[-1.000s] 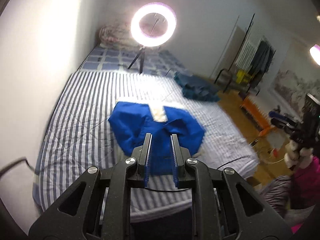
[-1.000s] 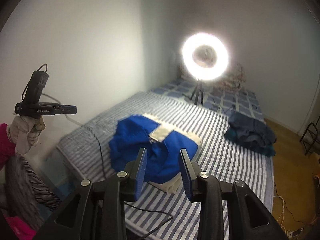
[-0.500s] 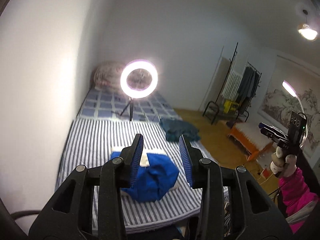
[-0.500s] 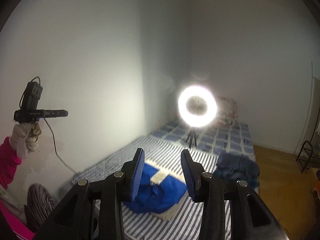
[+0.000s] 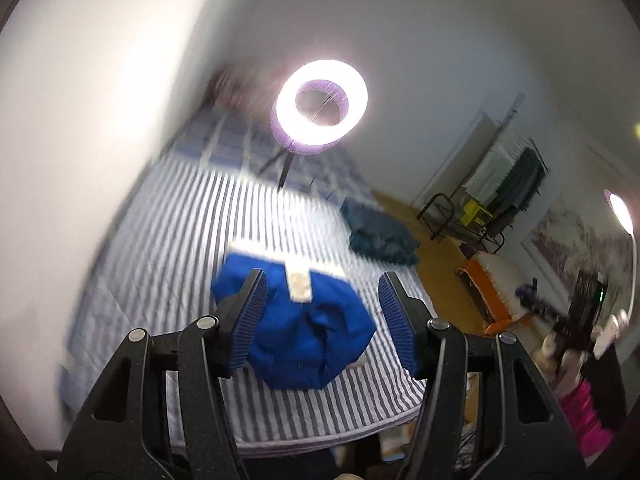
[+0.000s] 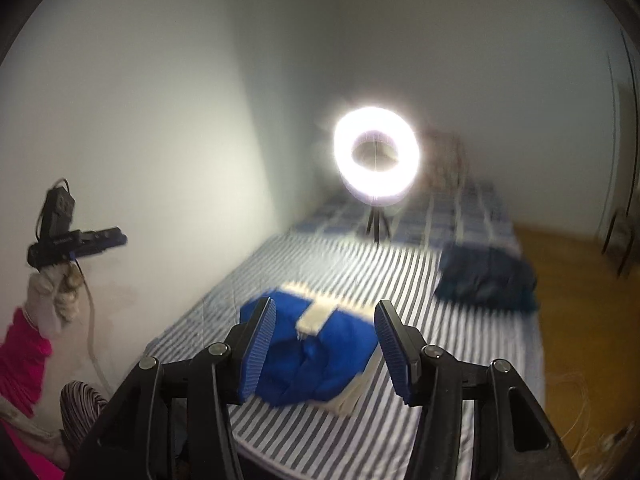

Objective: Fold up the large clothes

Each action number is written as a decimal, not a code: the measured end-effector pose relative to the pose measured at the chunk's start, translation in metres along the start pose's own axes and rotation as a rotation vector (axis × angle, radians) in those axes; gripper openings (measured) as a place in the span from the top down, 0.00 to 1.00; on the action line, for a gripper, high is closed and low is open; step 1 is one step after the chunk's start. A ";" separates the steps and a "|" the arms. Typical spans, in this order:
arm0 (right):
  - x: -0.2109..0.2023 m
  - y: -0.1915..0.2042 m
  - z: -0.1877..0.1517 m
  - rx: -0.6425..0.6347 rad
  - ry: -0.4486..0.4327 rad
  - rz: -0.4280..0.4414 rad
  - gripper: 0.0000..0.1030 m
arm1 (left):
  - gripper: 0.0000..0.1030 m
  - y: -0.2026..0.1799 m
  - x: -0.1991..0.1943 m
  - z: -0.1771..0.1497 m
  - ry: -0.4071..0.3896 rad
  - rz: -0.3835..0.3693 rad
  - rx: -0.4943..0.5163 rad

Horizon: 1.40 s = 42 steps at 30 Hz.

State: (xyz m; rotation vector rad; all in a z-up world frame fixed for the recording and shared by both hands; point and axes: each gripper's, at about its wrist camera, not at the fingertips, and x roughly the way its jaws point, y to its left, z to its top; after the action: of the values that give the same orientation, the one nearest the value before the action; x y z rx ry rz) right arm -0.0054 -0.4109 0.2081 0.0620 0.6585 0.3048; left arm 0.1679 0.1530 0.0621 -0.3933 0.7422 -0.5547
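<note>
Both of my tongs have opened wider than they were half a second ago, and they have tipped back down, so the bed fills more of each picture again. My left tongs (image 5: 320, 316) are spread apart and hold nothing, and the blue jacket (image 5: 304, 320) shows right in the gap between their two blue pads, well ahead of the tips and lower down. My right tongs (image 6: 324, 344) are spread apart and empty too, and the same blue jacket (image 6: 316, 352) sits in their gap as well. I think I hold them open and pointed at it so I can come down and pinch two parts of the cloth at once. The jacket lies bunched in a heap with a pale strip showing on top, on the striped bed (image 5: 168, 240), near the edge closest to me. It does not look folded yet, so I think the job is just at its start. Past the jacket, ahead of the tongs, a ring light (image 5: 320, 106) stands on its little legs to light the bed. A dark blue pile of clothes (image 6: 484, 280) lies ahead and to the right of the right tongs, maybe put aside. Both pictures are blurry, so I cannot tell where the sleeves are.
</note>
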 end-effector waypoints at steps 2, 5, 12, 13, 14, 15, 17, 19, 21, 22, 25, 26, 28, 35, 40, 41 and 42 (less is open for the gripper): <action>0.034 -0.011 -0.019 0.060 0.056 0.028 0.47 | 0.42 0.032 0.043 -0.013 0.055 0.010 -0.096; 0.081 -0.023 -0.050 0.127 0.147 0.045 0.47 | 0.42 0.069 0.092 -0.029 0.121 0.009 -0.198; 0.164 -0.045 -0.104 0.261 0.304 0.085 0.42 | 0.42 0.119 0.172 -0.059 0.238 0.046 -0.345; 0.176 -0.047 -0.109 0.272 0.318 0.084 0.41 | 0.42 0.124 0.180 -0.062 0.246 0.042 -0.367; 0.184 -0.051 -0.114 0.284 0.328 0.083 0.40 | 0.42 0.130 0.190 -0.065 0.260 0.040 -0.384; 0.192 -0.054 -0.120 0.301 0.337 0.085 0.40 | 0.42 0.132 0.197 -0.067 0.269 0.043 -0.388; 0.211 -0.064 -0.132 0.358 0.365 0.095 0.40 | 0.42 0.142 0.217 -0.071 0.295 0.056 -0.410; 0.225 -0.073 -0.140 0.410 0.390 0.103 0.39 | 0.42 0.157 0.235 -0.078 0.324 0.039 -0.481; 0.242 -0.084 -0.149 0.480 0.412 0.132 0.39 | 0.42 0.167 0.247 -0.083 0.333 0.026 -0.528; 0.248 -0.088 -0.152 0.506 0.415 0.146 0.39 | 0.42 0.170 0.252 -0.084 0.334 0.024 -0.534; 0.263 -0.099 -0.156 0.540 0.426 0.155 0.40 | 0.44 0.173 0.264 -0.082 0.326 0.025 -0.518; 0.268 -0.101 -0.157 0.546 0.430 0.151 0.42 | 0.55 0.174 0.267 -0.082 0.312 0.001 -0.532; 0.278 -0.106 -0.159 0.567 0.436 0.165 0.50 | 0.71 0.172 0.274 -0.083 0.308 -0.044 -0.555; 0.292 -0.104 -0.149 0.541 0.419 0.216 0.97 | 0.99 0.145 0.276 -0.079 0.308 -0.031 -0.482; 0.280 -0.106 -0.130 0.556 0.380 0.277 1.00 | 1.00 0.127 0.252 -0.087 0.334 -0.064 -0.450; 0.275 -0.109 -0.128 0.565 0.371 0.296 1.00 | 1.00 0.127 0.251 -0.091 0.342 -0.044 -0.438; 0.273 -0.112 -0.130 0.570 0.374 0.306 1.00 | 1.00 0.131 0.253 -0.095 0.355 -0.019 -0.426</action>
State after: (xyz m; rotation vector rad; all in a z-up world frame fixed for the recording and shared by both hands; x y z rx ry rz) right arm 0.1481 -0.4415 -0.0738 0.6678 1.0960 0.4197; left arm 0.2958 0.0913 -0.2024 -0.7073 1.2061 -0.4879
